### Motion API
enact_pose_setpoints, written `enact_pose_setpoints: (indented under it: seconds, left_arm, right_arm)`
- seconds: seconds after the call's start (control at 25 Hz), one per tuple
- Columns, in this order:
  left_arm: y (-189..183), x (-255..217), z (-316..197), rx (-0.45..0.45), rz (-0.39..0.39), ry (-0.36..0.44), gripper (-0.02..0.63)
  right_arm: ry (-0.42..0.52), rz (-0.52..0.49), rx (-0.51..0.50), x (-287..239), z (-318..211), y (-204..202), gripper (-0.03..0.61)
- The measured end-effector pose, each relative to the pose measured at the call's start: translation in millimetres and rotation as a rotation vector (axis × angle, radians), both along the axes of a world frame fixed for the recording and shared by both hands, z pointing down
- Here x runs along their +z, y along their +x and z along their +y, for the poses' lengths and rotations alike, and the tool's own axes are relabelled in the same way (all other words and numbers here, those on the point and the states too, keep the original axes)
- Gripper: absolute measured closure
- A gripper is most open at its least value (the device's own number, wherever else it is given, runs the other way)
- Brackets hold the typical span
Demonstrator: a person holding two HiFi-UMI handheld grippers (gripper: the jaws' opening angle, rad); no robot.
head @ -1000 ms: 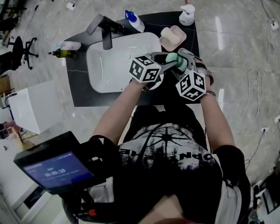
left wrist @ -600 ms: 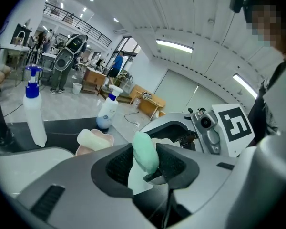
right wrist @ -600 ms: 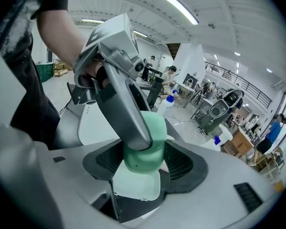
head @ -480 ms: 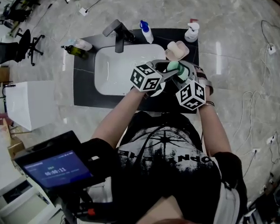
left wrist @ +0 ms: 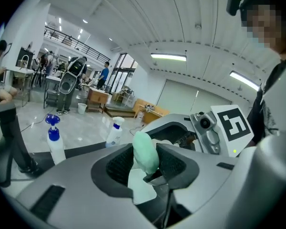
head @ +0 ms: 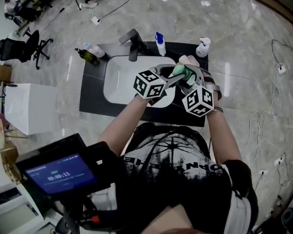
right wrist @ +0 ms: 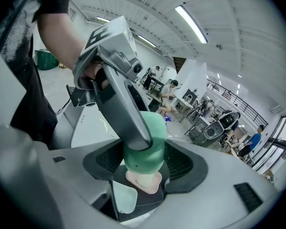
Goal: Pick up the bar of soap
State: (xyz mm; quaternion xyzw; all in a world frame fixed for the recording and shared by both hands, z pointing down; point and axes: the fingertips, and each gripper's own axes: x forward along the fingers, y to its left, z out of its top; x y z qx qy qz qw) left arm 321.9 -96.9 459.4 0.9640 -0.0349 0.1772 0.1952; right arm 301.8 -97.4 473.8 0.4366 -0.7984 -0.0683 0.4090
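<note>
The mint green bar of soap [head: 178, 72] hangs above the right end of the dark counter [head: 90, 101], between both grippers. My left gripper [head: 176, 75] comes in from the left and is shut on the bar's thin sides [left wrist: 146, 151]. My right gripper [head: 184, 77] comes from the right, and its pads press the bar's broad body [right wrist: 144, 149]. One left finger [right wrist: 128, 113] lies across the soap in the right gripper view. A pink soap dish [head: 188, 61] sits on the counter just beyond the soap, and the dish [right wrist: 144, 181] also shows under the bar.
A white sink basin [head: 118, 77] with a black faucet [head: 133, 38] fills the counter's middle. A blue-capped pump bottle [head: 160, 44] and a white pump bottle [head: 203, 47] stand at the back edge. A dark green bottle [head: 88, 56] lies at the back left. Cables run over the marble floor.
Both grippers stay joined on the soap. The head view has shifted, so the counter now looks smaller and the soap sits closer to the pink dish in the picture.
</note>
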Motion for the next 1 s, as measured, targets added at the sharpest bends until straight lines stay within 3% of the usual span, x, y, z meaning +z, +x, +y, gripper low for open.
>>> enact_pose_setpoints:
  seconds: [0.32, 1.0]
  left_arm:
    - [-22, -23, -13, -0.06, 0.027, 0.047, 0.459]
    - [-88, -30, -24, -0.21, 0.06, 0.036, 0.46]
  right_arm:
    - [0.048, 0.009, -0.054, -22, -12, -22, 0.302]
    - [0.05, -0.021, -0.177, -28, -21, -88, 0.302]
